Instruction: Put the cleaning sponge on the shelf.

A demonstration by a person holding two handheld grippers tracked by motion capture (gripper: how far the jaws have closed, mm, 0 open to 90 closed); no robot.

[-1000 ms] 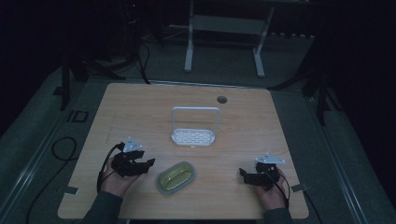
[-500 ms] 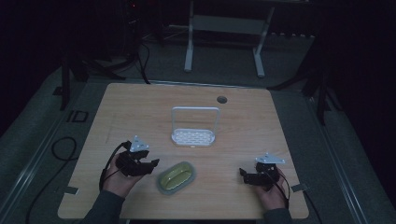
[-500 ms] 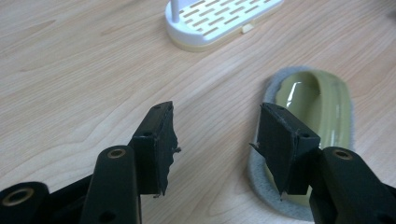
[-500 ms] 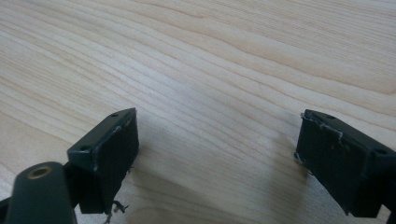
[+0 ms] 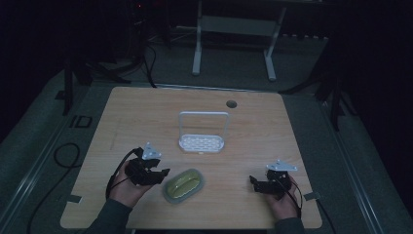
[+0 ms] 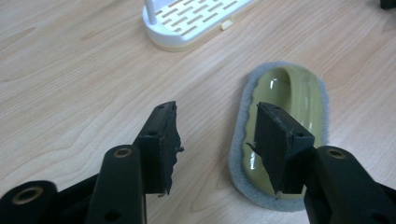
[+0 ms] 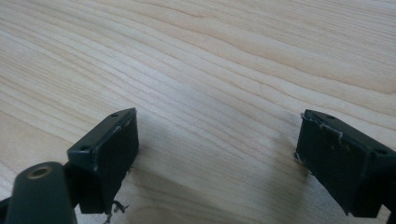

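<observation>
Pale wood table (image 5: 146, 112) under dim light; olive soap dish (image 5: 183, 184) low centre of frame, long axis slanting up-right, just right of left gripper (image 5: 157, 174) (jaws spread, nearer); right gripper (image 5: 254, 183) spread, well apart

Table (image 5: 146, 117), wooden: one.
Cable hole (image 5: 231, 104) in the table top: one.
White slotted rack (image 5: 201, 143) with hoop handle: one.
Olive-green oval dish (image 5: 183, 185) with grey felt-like rim: one.
Hand-held grippers: two, namely left gripper (image 5: 160, 173) and right gripper (image 5: 253, 181), each with two black jaws.
Hands: two.
</observation>
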